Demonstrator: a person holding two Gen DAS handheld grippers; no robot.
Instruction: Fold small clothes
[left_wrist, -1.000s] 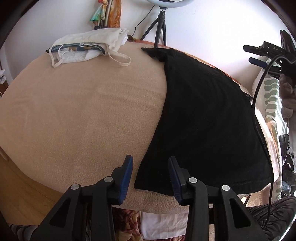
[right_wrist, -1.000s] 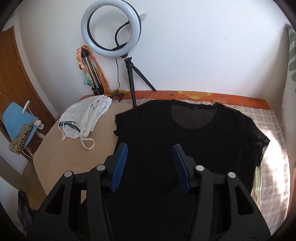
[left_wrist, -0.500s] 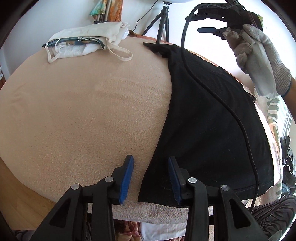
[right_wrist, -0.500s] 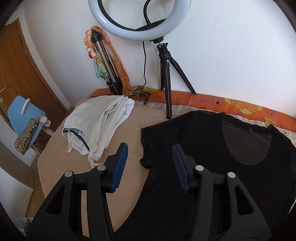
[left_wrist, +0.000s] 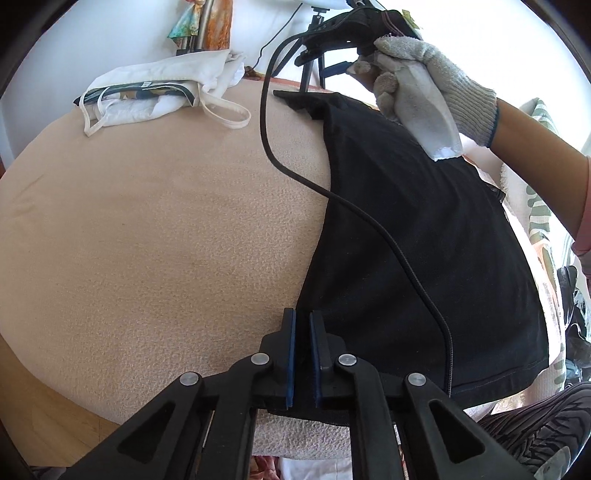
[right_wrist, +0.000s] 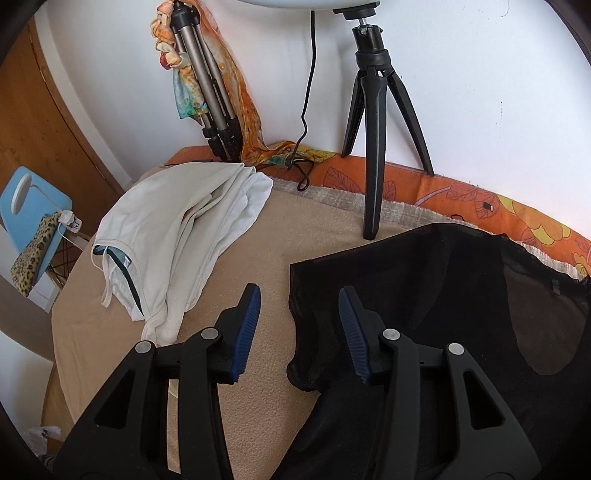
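Note:
A black T-shirt (left_wrist: 424, 236) lies flat on the beige blanket (left_wrist: 147, 221). My left gripper (left_wrist: 302, 321) is shut on the shirt's near left hem corner. In the right wrist view the shirt's left sleeve (right_wrist: 317, 295) lies between the open blue pads of my right gripper (right_wrist: 299, 299), which hovers just above it. The right gripper also shows in the left wrist view (left_wrist: 325, 59), held by a gloved hand (left_wrist: 417, 81) at the far sleeve, its cable trailing across the shirt.
A pile of white clothes (right_wrist: 177, 236) lies on the blanket's far left. A black tripod (right_wrist: 373, 122) stands behind the sleeve, a folded grey tripod with a scarf (right_wrist: 199, 85) against the wall. A blue chair (right_wrist: 33, 214) stands off the bed.
My left gripper has moved forward and closed on the shirt's hem corner. My right gripper has moved left and down to the left sleeve and stays open.

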